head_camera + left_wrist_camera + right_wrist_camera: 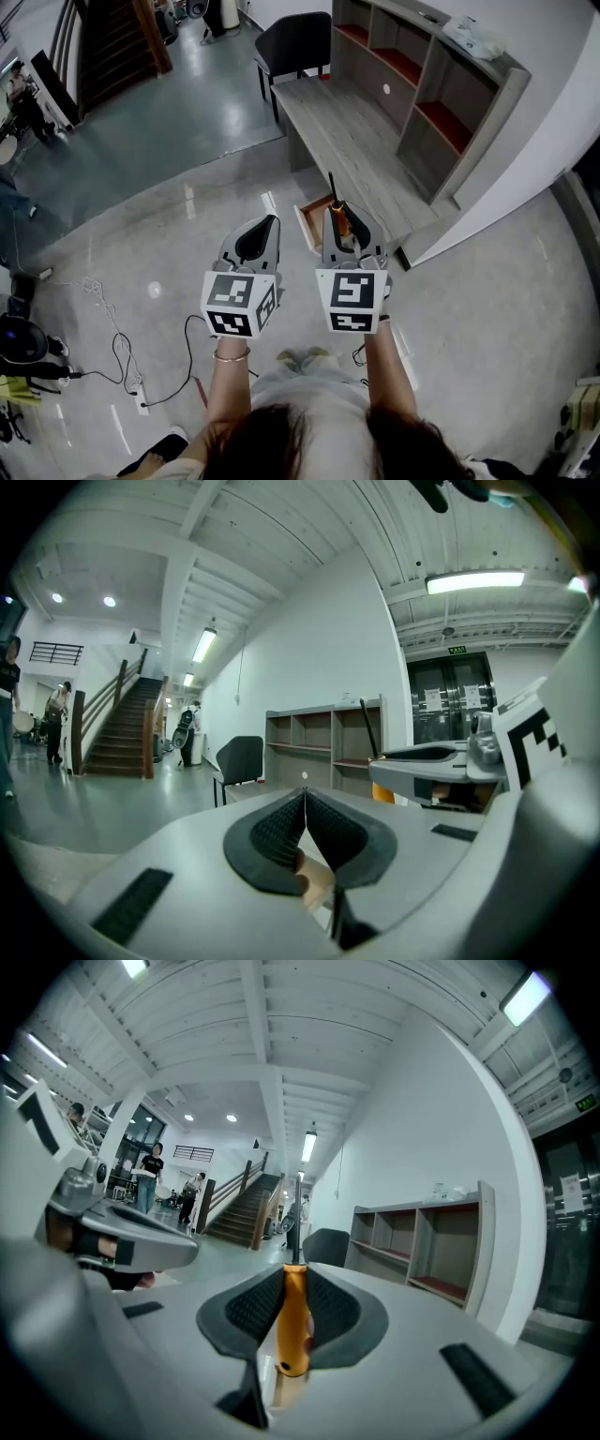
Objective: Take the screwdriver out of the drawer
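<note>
- Right gripper view shows the right gripper (292,1274) pinching the screwdriver (292,1330) by its handle. A ribbed pad presses on each side, and the shaft points forward past the jaw tips.
- Holding it by the thick handle, not the thin shaft, probably gives the pads more surface and keeps the tool from swivelling.
- In the head view the screwdriver is in the air, over the open drawer (307,223) at the near end of the grey wooden desk (356,141), not lying in it. The removal looks essentially done.
- The left gripper (305,803) has its jaws pressed together on nothing. It hangs just beside the right one without touching it, apparently idle since one gripper is enough for the lift.
- The screwdriver has an orange handle with a small hole near the butt and a slim dark shaft. The tip is too small to make out.
</note>
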`<state>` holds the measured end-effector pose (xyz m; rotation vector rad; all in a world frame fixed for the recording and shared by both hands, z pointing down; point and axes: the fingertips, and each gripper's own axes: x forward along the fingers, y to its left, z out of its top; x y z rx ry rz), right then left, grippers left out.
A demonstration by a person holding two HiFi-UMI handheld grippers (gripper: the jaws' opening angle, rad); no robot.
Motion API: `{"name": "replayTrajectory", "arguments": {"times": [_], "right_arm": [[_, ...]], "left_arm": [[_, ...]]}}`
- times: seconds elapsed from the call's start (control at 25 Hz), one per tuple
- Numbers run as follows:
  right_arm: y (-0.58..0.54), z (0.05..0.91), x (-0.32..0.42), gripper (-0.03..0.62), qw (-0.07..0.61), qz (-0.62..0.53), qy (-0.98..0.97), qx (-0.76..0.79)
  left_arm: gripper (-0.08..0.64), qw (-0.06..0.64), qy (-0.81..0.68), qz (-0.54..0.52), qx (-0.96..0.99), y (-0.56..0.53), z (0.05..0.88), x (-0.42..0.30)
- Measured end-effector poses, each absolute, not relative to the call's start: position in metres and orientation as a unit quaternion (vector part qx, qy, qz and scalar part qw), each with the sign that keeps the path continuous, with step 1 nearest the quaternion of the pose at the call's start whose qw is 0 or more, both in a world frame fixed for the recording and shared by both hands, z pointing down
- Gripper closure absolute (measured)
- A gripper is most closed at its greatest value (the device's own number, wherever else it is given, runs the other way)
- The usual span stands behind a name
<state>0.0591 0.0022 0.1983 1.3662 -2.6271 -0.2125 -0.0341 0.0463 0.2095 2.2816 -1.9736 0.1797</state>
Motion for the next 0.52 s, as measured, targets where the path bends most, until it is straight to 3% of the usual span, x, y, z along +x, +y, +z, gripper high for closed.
{"name": "replayTrajectory", "arguments": {"times": [0.52], "right_arm": [[0.016,0.200,0.042,0.503,0.089,-0.069,-0.873,0.475]], "left_arm": [[0.541,0.060,-0.646,0.054,0.759,0.060,0.210,-0.060]]}}
